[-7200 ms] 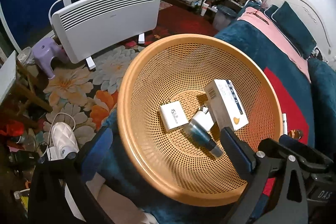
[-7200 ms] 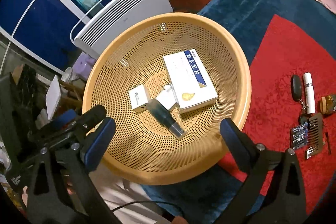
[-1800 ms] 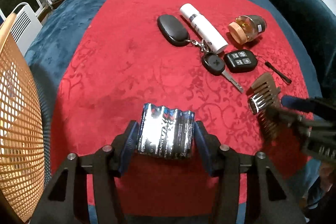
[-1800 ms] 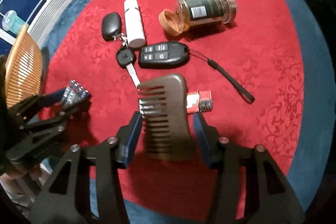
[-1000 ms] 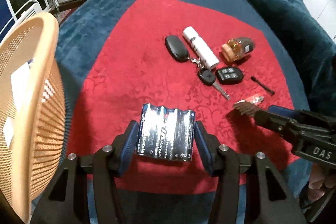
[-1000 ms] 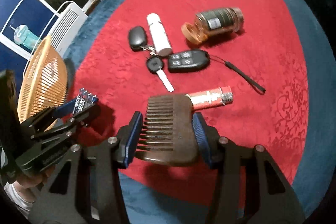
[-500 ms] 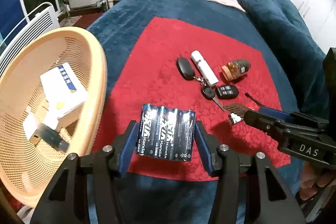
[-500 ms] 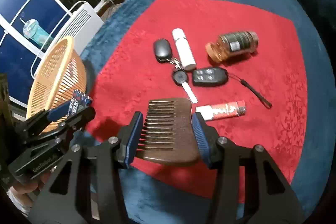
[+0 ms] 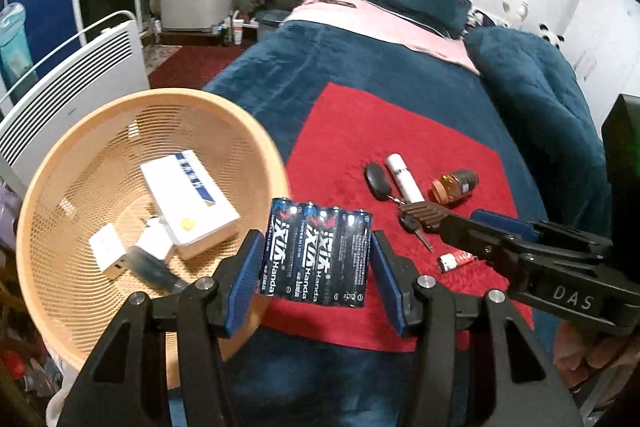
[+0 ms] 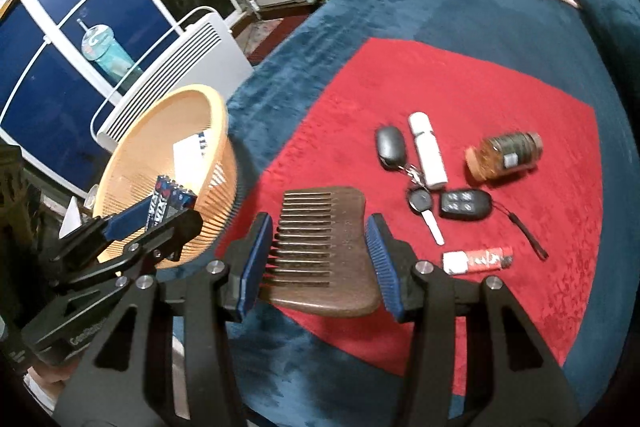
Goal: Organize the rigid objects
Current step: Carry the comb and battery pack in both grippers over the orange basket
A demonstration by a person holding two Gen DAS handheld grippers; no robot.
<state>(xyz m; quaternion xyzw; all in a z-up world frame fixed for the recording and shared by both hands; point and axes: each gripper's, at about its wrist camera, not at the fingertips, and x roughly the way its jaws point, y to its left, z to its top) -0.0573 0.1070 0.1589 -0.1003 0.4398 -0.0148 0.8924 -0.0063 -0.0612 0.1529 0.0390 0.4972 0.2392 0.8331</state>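
Batteries (image 9: 318,257), a pack of four, are held between the fingers (image 9: 244,279) of the left gripper (image 9: 316,277) just beside the basket (image 9: 52,163). A comb (image 10: 324,247) is clamped in the right gripper (image 10: 318,263) above the bed's red cloth (image 10: 460,75).
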